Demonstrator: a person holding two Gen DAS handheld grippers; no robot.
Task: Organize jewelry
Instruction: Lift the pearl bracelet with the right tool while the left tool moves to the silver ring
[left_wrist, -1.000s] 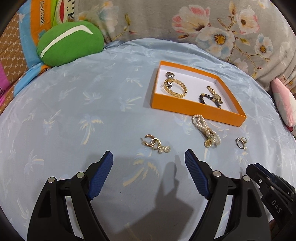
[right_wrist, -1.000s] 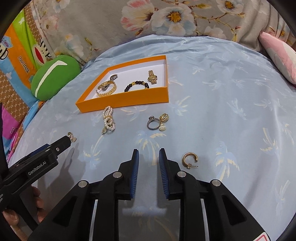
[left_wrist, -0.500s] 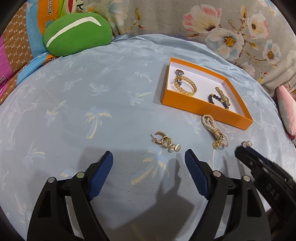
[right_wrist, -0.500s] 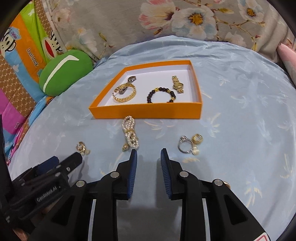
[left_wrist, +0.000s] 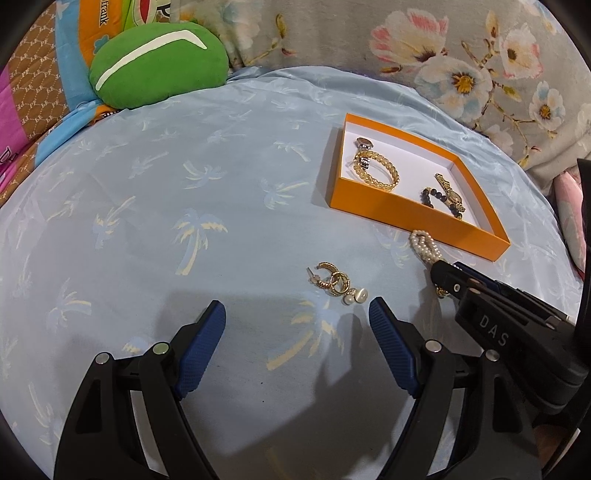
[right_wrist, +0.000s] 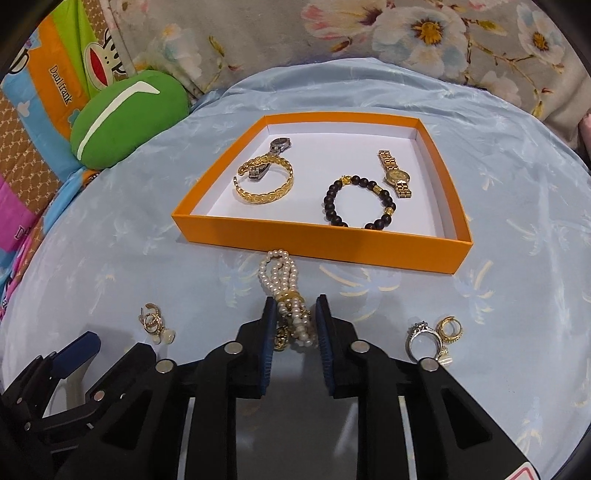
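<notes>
The orange tray (right_wrist: 325, 236) is sitting on the blue palm-print sheet (left_wrist: 184, 184), already holding bracelets and watches. The right gripper (right_wrist: 293, 321) is straddling the pearl bracelet (right_wrist: 280, 273) lying just in front of the tray wall, jaws parted and not yet clenched; the left gripper (left_wrist: 297, 317) is hovering released near the gold earrings (left_wrist: 336, 284). Risk: loose strands are bunching unevenly, so closing may be pinching only one strand or snagging sheet fabric.

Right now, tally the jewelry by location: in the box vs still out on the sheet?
In the orange box: 4 (gold chain bracelet, dark bead bracelet, gold watch, silver watch)
On the sheet: 3 (pearl bracelet, left earring cluster, ring cluster)
Total: 7
</notes>
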